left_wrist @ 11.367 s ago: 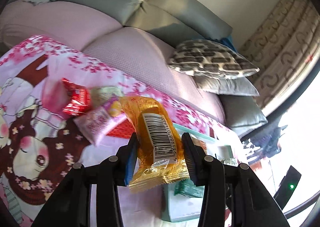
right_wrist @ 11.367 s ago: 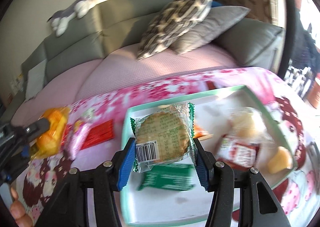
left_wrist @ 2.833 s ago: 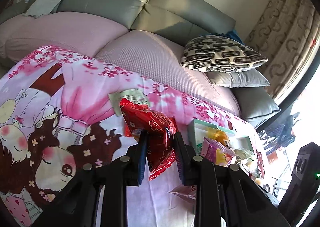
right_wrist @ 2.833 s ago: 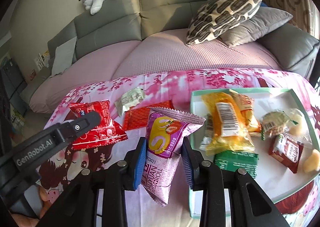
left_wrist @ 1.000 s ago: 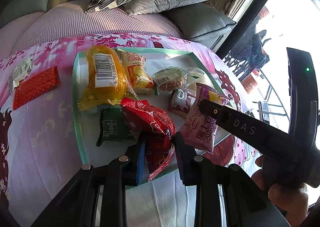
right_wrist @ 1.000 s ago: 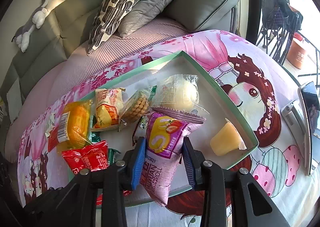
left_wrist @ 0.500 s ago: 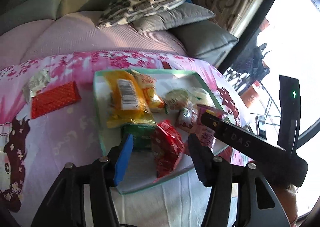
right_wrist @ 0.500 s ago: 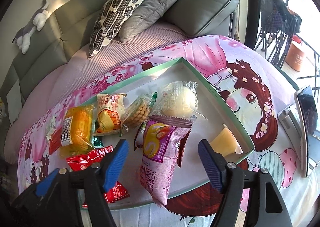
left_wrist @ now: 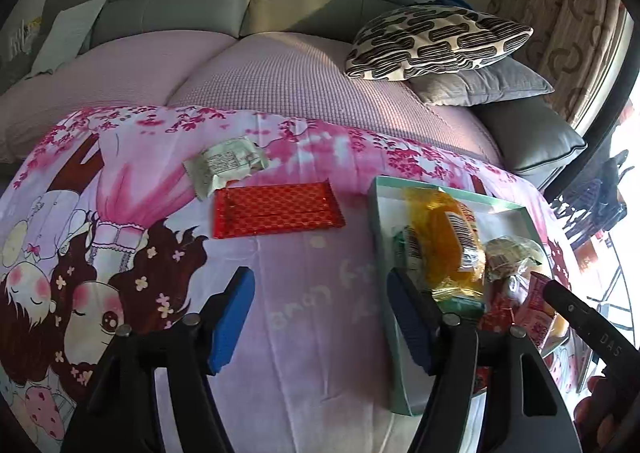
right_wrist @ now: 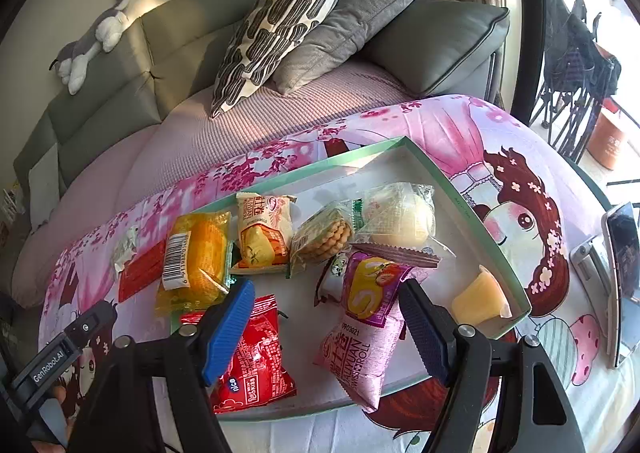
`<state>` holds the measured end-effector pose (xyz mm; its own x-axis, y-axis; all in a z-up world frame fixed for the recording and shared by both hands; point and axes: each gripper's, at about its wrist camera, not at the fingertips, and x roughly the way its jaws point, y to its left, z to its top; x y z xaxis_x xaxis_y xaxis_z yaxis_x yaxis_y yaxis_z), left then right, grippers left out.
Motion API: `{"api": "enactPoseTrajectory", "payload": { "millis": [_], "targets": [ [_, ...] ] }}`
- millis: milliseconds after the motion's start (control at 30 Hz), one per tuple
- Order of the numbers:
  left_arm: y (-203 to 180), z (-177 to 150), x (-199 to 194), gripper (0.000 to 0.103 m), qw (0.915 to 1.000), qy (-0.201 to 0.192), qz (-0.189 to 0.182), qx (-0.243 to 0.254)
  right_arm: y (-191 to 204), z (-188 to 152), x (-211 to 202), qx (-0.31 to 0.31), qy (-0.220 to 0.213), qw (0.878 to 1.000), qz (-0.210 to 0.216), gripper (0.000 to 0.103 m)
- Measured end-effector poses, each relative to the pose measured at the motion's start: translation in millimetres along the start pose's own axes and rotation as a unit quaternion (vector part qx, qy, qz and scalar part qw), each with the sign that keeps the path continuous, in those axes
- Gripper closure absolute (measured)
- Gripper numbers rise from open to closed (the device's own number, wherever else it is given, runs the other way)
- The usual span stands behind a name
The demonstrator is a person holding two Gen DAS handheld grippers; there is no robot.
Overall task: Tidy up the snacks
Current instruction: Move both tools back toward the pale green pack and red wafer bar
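Tray [right_wrist: 460, 189] holds about nine packets; two more, a red bar [left_wrist: 276, 209] and pale packet [left_wrist: 226, 165], lie left of it. Left claw [left_wrist: 320, 317] is opening with nothing between its jaws; right claw [right_wrist: 326, 327] is released.

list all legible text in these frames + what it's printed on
"GenRobot.AI": left claw body, seen from the right wrist.
"DAS": right claw body, seen from the left wrist.
"nice" and "Red KISS": red snack bag; the second is an uncertain read.
"AIJIYUAN SWISSROLL" and "0903021": pink snack bag; brand letters partly uncertain.
Barcode digits on the orange packet: too small to read.
Pale wrapper print: blurred.
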<state>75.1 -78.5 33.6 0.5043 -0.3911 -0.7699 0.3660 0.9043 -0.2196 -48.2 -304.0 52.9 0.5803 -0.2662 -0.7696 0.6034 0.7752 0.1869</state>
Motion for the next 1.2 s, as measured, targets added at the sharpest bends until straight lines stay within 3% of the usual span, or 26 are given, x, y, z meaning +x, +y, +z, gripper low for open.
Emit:
{"api": "enactPoseTrajectory", "payload": {
  "millis": [33, 100, 233, 500, 867, 1200],
  "targets": [
    [-1, 0, 1, 0.030, 1.0000, 0.001, 0.001, 0.001, 1, 0, 0, -0.001, 0.000, 1.000, 0.000, 0.024],
    [-3, 0, 3, 0.015, 1.0000, 0.002, 0.006, 0.004, 1, -1, 1, -0.004, 0.001, 1.000, -0.003, 0.019],
    [-8, -3, 8, 0.011, 0.9994, 0.004, 0.024, 0.026, 1, -2, 4, -0.013, 0.002, 1.000, -0.009, 0.000],
    [-10, -7, 14, 0.010, 0.9978, 0.003, 0.056, 0.035, 1, -3, 7, -0.018, 0.005, 1.000, -0.013, 0.000],
    [4, 0, 3, 0.009, 0.9971, -0.018, 0.070, 0.026, 20, -4, 3, -0.046, -0.003, 0.999, -0.002, 0.000],
    [52, 10, -14, 0.009, 0.9921, -0.041, 0.118, -0.011, 63, -7, -1, -0.091, -0.013, 0.995, 0.026, 0.000]
  ]
}}
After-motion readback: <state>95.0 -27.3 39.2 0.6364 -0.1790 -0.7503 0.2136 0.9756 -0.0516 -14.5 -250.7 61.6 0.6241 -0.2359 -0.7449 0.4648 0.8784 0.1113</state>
